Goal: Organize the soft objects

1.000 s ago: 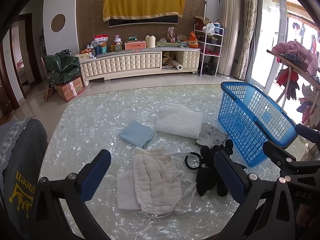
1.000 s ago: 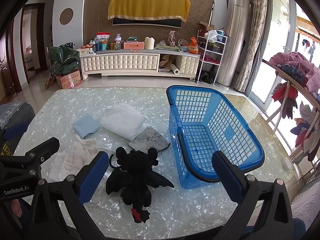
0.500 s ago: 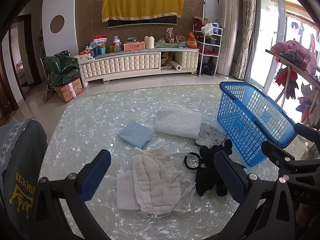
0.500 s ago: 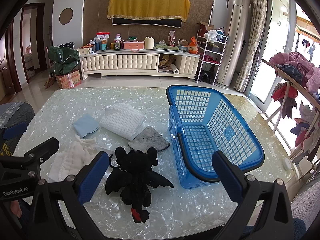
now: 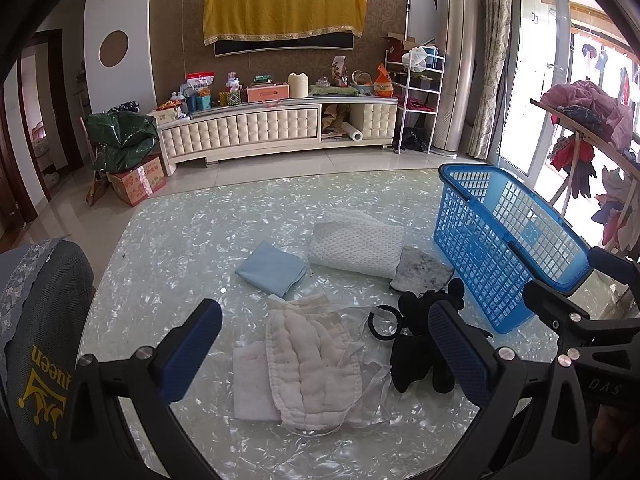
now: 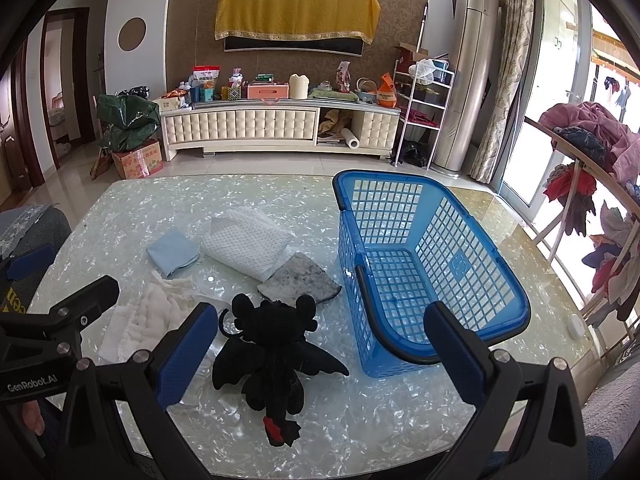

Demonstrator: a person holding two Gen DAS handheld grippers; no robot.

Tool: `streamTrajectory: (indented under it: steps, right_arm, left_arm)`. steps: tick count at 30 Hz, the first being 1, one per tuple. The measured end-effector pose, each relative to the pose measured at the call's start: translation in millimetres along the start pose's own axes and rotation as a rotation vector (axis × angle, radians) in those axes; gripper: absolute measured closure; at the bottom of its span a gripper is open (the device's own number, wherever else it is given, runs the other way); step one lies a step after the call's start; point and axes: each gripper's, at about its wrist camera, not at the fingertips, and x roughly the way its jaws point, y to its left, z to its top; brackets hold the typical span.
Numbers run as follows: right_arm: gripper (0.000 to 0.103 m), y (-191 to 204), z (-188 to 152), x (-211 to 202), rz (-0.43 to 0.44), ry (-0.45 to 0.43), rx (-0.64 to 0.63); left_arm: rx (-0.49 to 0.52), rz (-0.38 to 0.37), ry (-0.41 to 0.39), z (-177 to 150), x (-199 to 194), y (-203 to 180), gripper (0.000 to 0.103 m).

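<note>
A black plush dragon (image 6: 276,348) lies on the glass table, between my right gripper's wide-open fingers; it also shows in the left wrist view (image 5: 420,344). A cream quilted cloth with strings (image 5: 308,364) lies between my left gripper's open fingers, on a white folded cloth (image 5: 250,380). Farther back lie a light blue folded cloth (image 5: 272,268), a white textured towel (image 5: 356,244) and a grey rag (image 5: 420,272). An empty blue plastic basket (image 6: 424,264) stands at the right. My left gripper (image 5: 324,344) and right gripper (image 6: 316,348) are both open, empty and hover above the table.
The shell-patterned glass table (image 6: 360,420) has its near edge just below the grippers. A grey chair back (image 5: 36,320) stands at the left. A drying rack with clothes (image 6: 592,152) stands at the right. A TV cabinet (image 6: 280,124) lines the far wall.
Both views have shifted very slightly; the objects on the table have not moved and both grippers stay open.
</note>
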Motion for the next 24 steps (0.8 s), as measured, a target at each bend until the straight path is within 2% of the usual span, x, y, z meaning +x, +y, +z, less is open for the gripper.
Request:
streamTrajectory:
  steps: [18, 24]
  right_arm:
    - [0.0, 2.0, 1.1, 0.5, 0.005, -0.001, 0.005]
    - [0.0, 1.3, 3.0, -2.3, 0.015, -0.024, 0.023]
  left_arm:
    - [-0.007, 0.0, -0.021, -1.5, -0.6, 2.4, 0.0]
    - [-0.047, -0.012, -0.021, 0.5, -2.1, 9.5, 0.0]
